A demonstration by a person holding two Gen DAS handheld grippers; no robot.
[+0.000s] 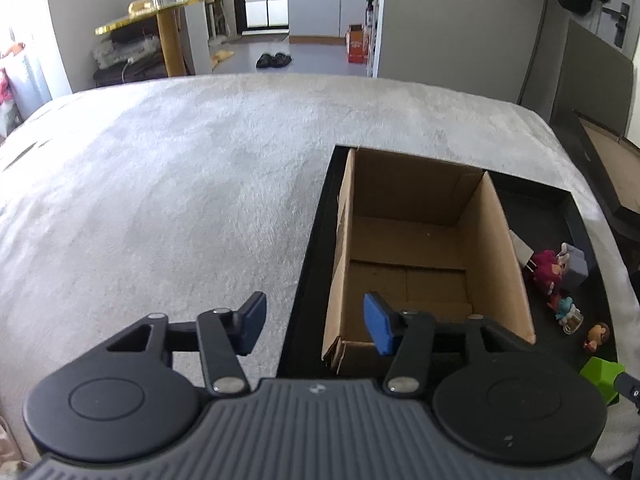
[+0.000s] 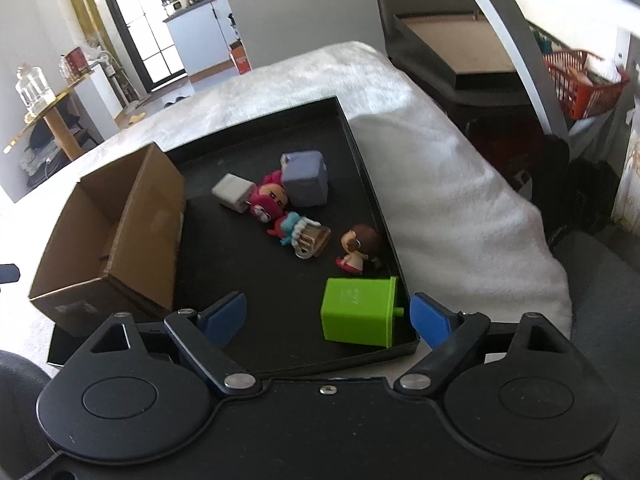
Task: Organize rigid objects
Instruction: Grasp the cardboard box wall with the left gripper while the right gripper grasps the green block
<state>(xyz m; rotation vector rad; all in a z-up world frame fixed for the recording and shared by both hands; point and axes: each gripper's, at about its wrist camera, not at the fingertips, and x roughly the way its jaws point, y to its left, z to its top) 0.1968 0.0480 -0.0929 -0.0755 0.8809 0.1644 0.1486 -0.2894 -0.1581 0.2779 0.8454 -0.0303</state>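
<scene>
White fleece covers the bench [image 1: 160, 184], where a black tray [image 2: 360, 152] holds an empty cardboard box [image 1: 420, 240] and a scatter of toys. Nearest the right hand-held gripper [image 2: 328, 316] lies a green block [image 2: 360, 312] on its side, just ahead in the gap between the spread jaws, nearer the right pad, untouched; its long axis runs roughly across the jaws. Figurines [image 2: 280, 208] lie beyond. The left hand-held gripper [image 1: 316, 324], jaws half open on nothing, hovers at the box's near-left corner. Only the left view shows the box floor bare; only the right shows all the toys.
</scene>
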